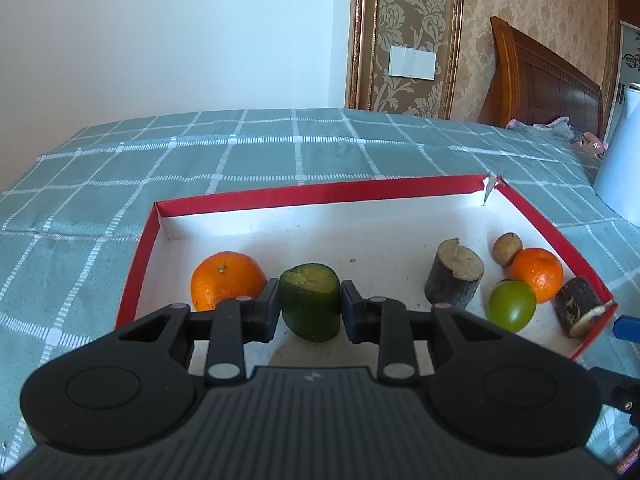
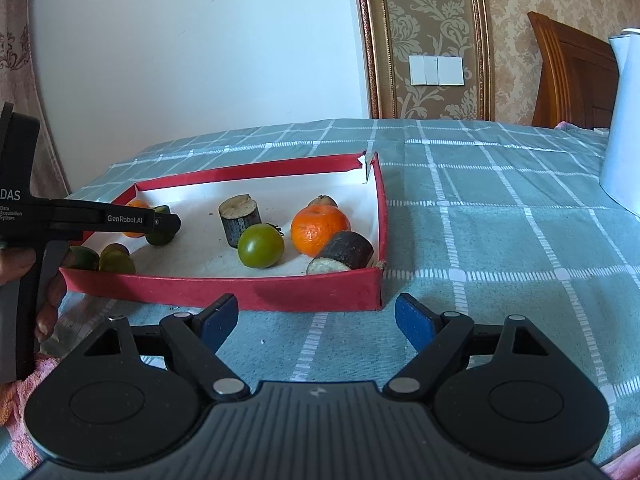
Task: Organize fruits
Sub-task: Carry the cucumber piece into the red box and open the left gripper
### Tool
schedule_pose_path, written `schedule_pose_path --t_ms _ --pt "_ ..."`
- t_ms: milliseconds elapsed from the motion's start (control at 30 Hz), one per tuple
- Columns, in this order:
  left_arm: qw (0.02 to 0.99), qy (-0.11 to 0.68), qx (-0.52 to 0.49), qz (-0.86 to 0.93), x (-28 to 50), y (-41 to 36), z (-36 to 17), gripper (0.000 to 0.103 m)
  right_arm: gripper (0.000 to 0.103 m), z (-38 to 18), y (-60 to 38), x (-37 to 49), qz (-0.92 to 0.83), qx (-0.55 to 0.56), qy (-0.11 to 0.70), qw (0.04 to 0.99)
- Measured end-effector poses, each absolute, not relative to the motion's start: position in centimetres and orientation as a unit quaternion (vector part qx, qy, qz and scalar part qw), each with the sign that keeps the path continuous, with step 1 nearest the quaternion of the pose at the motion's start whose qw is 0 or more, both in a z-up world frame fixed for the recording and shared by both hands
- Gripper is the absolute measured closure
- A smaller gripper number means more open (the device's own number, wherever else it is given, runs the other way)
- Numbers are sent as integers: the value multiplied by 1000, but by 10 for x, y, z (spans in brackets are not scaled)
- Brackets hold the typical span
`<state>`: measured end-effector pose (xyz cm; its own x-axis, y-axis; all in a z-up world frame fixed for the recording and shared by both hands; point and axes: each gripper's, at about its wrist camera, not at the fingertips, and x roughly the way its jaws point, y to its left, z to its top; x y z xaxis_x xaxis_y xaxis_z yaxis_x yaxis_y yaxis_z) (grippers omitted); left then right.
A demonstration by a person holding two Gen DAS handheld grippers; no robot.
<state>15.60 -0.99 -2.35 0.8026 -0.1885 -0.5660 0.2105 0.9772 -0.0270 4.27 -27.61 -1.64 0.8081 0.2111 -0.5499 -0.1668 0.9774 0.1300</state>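
A red box with a white floor (image 1: pixel 320 192) (image 2: pixel 224 292) holds the fruit. My left gripper (image 1: pixel 309 309) is shut on a dark green cut fruit piece (image 1: pixel 310 304) inside the box; in the right wrist view the piece (image 2: pixel 160 236) shows at its fingertips. An orange (image 1: pixel 226 280) lies just left of it. At the right lie a dark cut stem piece (image 1: pixel 454 276), a green tomato (image 1: pixel 511 306) (image 2: pixel 261 246), a second orange (image 1: pixel 537 274) (image 2: pixel 319 229), a small brown fruit (image 1: pixel 507 248) and another dark piece (image 1: pixel 578 312) (image 2: pixel 346 254). My right gripper (image 2: pixel 316 320) is open and empty, outside the box's near wall.
The box sits on a green checked cloth (image 2: pixel 500 220). A white jug (image 2: pixel 624 120) (image 1: pixel 622 152) stands at the right. Two more green fruits (image 2: pixel 100 258) lie in the box's near left corner. A wooden headboard (image 1: pixel 536 84) and wall are behind.
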Motion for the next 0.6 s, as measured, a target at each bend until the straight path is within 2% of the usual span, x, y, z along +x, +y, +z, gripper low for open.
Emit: schedule_pose_path --t_ms 433,533,600 --pt "945 311 22 -102 152 -9 -23 70 17 -17 -278 46 97 44 299 948" --pt "944 313 27 -106 149 -9 -23 64 17 -18 -277 46 97 44 302 947" --pt "943 313 27 -105 145 -9 -23 56 17 -19 -277 47 98 45 304 947"
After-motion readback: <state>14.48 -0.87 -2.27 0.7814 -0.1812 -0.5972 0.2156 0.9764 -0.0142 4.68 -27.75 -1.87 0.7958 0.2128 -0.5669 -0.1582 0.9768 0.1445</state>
